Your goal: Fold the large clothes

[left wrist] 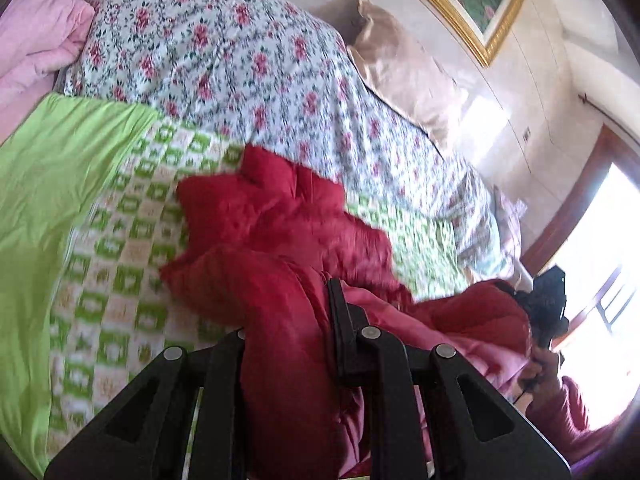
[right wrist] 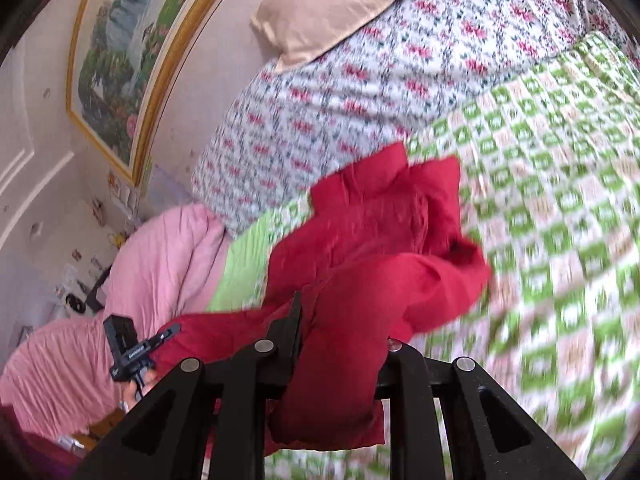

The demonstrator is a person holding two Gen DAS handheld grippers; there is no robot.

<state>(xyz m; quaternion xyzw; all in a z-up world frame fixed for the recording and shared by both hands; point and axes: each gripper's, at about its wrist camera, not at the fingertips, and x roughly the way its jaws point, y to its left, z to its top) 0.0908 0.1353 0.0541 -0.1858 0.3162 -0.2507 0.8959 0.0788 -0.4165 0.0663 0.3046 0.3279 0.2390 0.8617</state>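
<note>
A padded red garment [left wrist: 280, 240] with a pink lining lies bunched on the green-checked bedcover [left wrist: 120, 264]. My left gripper [left wrist: 292, 320] is shut on a thick fold of it, the cloth bulging between the black fingers [left wrist: 340, 320]. In the right wrist view the same red garment [right wrist: 380, 232] hangs lifted off the checked bedcover [right wrist: 560, 220], and my right gripper [right wrist: 340, 344] is shut on another fold of it. The right gripper's black body [left wrist: 548, 304] and a hand show at the far right of the left wrist view; the left gripper's body [right wrist: 128, 352] shows at the lower left of the right wrist view.
A floral quilt [left wrist: 248, 60] is heaped across the bed behind the garment, with a beige pillow [left wrist: 404, 72] beyond it. A pink blanket [right wrist: 160, 264] lies at the bed's side. A gold-framed painting [right wrist: 124, 64] hangs on the wall. A bright window [left wrist: 600, 280] is at the right.
</note>
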